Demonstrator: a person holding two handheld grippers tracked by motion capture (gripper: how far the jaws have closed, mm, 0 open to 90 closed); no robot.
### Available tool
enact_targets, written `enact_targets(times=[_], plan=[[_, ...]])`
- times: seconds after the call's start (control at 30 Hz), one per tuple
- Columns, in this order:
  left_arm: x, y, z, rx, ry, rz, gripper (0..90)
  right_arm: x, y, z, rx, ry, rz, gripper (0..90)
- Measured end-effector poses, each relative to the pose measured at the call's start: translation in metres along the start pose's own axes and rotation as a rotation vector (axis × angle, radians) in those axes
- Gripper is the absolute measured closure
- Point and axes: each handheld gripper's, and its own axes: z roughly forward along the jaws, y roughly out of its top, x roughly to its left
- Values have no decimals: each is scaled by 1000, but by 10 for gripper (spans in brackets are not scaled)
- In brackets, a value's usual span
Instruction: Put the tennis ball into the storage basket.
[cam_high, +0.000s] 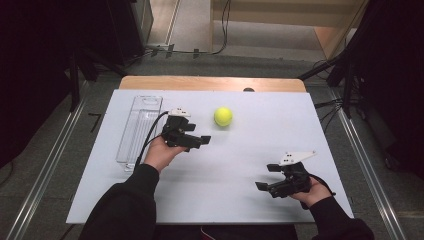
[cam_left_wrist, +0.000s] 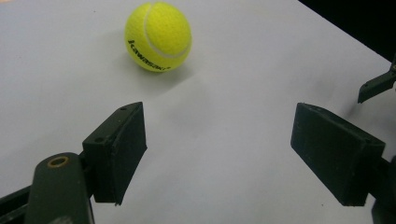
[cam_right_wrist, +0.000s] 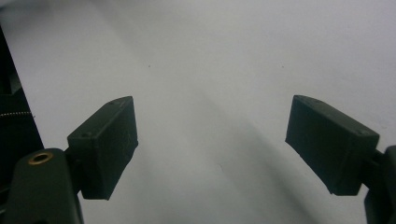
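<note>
A yellow tennis ball (cam_high: 223, 116) lies on the white tabletop (cam_high: 235, 165), right of centre toward the back. My left gripper (cam_high: 198, 133) sits just left of and nearer than the ball, open and apart from it. In the left gripper view the ball (cam_left_wrist: 158, 36) rests ahead and to the left of the wide gap of the left gripper (cam_left_wrist: 217, 140), with black lettering on its side. My right gripper (cam_high: 266, 176) is near the front right of the table, open, pointing left. In the right gripper view the right gripper (cam_right_wrist: 210, 140) holds nothing, with bare white surface between its jaws.
A long clear plastic container (cam_high: 140, 130) lies at the table's left side, behind the left hand. A wooden strip (cam_high: 210, 83) borders the far edge. One jaw of the other gripper (cam_left_wrist: 376, 86) pokes in at the right of the left gripper view.
</note>
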Motion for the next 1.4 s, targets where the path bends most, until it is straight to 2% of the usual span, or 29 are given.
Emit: enact_targets(times=[0.37, 0.57, 0.63, 1.03, 1.4], plan=[[4, 11, 8, 8, 11, 7, 188, 0, 0, 0, 1, 0, 1, 148], [6, 16, 13, -2, 12, -4, 188, 0, 0, 0, 1, 3, -1, 148], [6, 17, 14, 10, 15, 1, 188, 0, 0, 0, 1, 3, 0, 148], [11, 30, 24, 7, 18, 8, 188, -1, 0, 0, 2, -1, 4, 148], [11, 43, 41, 38, 26, 17, 188, 0, 0, 1, 5, 2, -1, 148]])
